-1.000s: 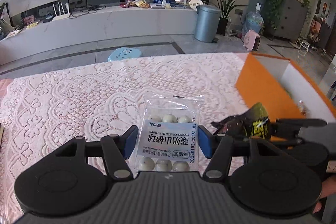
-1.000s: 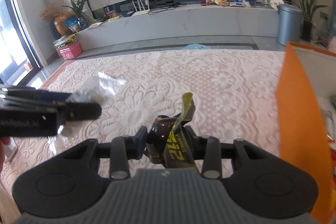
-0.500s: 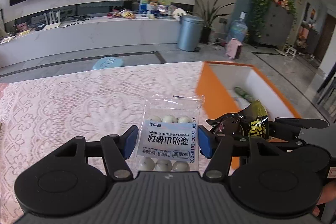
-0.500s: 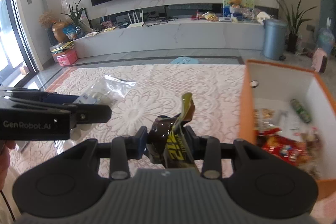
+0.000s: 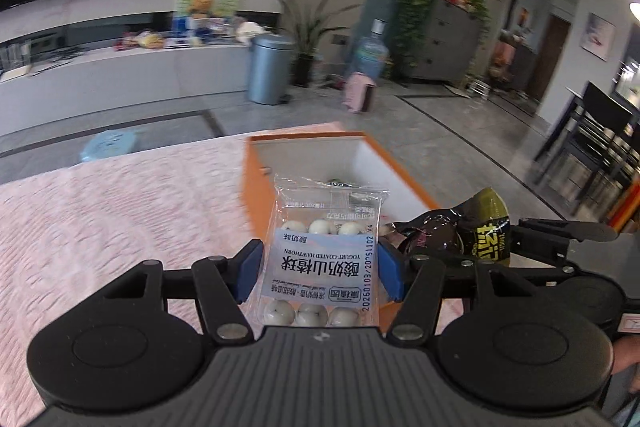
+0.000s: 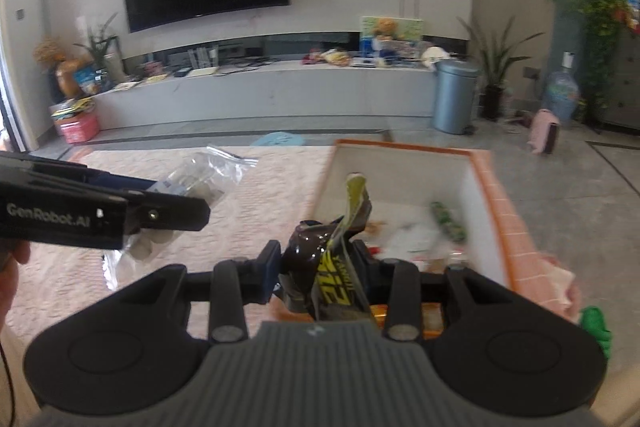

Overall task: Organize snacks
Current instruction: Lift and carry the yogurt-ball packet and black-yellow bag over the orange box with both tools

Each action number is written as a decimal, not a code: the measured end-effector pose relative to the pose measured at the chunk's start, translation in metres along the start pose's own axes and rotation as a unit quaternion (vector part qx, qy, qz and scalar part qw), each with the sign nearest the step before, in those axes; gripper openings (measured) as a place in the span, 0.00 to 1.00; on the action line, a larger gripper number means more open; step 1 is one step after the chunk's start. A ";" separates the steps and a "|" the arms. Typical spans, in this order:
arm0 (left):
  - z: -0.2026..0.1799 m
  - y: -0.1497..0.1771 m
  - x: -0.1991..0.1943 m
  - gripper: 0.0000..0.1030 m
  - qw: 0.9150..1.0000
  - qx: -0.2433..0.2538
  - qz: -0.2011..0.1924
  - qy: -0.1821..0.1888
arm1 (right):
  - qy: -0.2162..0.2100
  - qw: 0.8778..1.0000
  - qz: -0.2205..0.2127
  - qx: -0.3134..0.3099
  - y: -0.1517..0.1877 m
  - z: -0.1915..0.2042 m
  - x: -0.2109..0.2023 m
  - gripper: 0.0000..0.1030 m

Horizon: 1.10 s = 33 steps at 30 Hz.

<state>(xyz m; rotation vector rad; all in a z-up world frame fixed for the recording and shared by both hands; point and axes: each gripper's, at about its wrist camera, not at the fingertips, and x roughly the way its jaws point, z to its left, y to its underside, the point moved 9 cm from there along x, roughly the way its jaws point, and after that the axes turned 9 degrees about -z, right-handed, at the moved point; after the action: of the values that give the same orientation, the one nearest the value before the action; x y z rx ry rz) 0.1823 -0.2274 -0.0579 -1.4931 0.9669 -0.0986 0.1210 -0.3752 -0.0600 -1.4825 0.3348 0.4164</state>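
- Since the earlier frames, your two grippers have carried their packets from over the open lace toward the table's right edge; the orange box, then only a side wall in view, now shows its white interior.
- Lace tablecloth (image 6: 248, 195): pink, covers the tabletop; blurred in the left wrist view.
- Orange box (image 6: 494, 195): stands at the tabletop's right edge, far corner; loose snacks lie on its floor.
- Left gripper (image 5: 320, 267): your blue pads are clamped on the yogurt hawthorn packet (image 5: 322, 263), held above the box's near-left wall.
- Right gripper (image 6: 316, 267): your jaws are pinched on the dark yellow-lettered packet (image 6: 328, 259), crumpled and upright, above the box's near edge.
- Green item (image 6: 446, 221): lies inside the box toward its far side.
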 end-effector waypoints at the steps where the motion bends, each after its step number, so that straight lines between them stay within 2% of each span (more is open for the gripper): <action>1: -0.007 -0.004 0.011 0.67 1.000 0.010 0.003 0.006 | 0.010 1.000 0.000 -0.001 0.000 -0.012 0.000 0.35; 4: -0.021 -0.011 0.037 0.67 0.999 0.038 0.010 0.016 | 0.030 1.000 0.008 0.004 0.001 -0.044 0.006 0.35; 7: -0.029 -0.016 0.065 0.67 0.998 0.038 0.021 0.042 | 0.043 0.999 0.017 0.008 0.002 -0.070 0.015 0.35; 13: -0.031 -0.025 0.122 0.67 0.995 0.078 0.043 0.046 | 0.060 0.998 0.034 -0.009 0.001 -0.106 0.050 0.35; 16: -0.031 -0.027 0.143 0.67 0.993 0.092 0.051 0.051 | 0.060 0.997 0.045 -0.016 0.000 -0.116 0.073 0.35; 21: -0.032 -0.029 0.183 0.67 0.985 0.153 0.068 0.044 | 0.051 0.996 0.061 -0.026 0.000 -0.125 0.112 0.35; 25: -0.027 -0.026 0.208 0.67 0.982 0.166 0.086 0.038 | 0.040 0.996 0.075 -0.015 -0.003 -0.130 0.146 0.35; 29: -0.021 -0.023 0.228 0.67 0.977 0.185 0.105 0.026 | 0.038 0.995 0.087 -0.028 -0.005 -0.135 0.179 0.35; 33: -0.020 -0.020 0.240 0.67 0.975 0.189 0.116 0.030 | 0.035 0.994 0.093 -0.041 -0.010 -0.140 0.205 0.35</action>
<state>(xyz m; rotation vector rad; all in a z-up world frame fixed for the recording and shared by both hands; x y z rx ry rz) 0.3344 -0.3915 -0.1505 -1.0264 1.0977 -0.1506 0.3123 -0.5020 -0.1554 -1.5540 0.5204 0.5333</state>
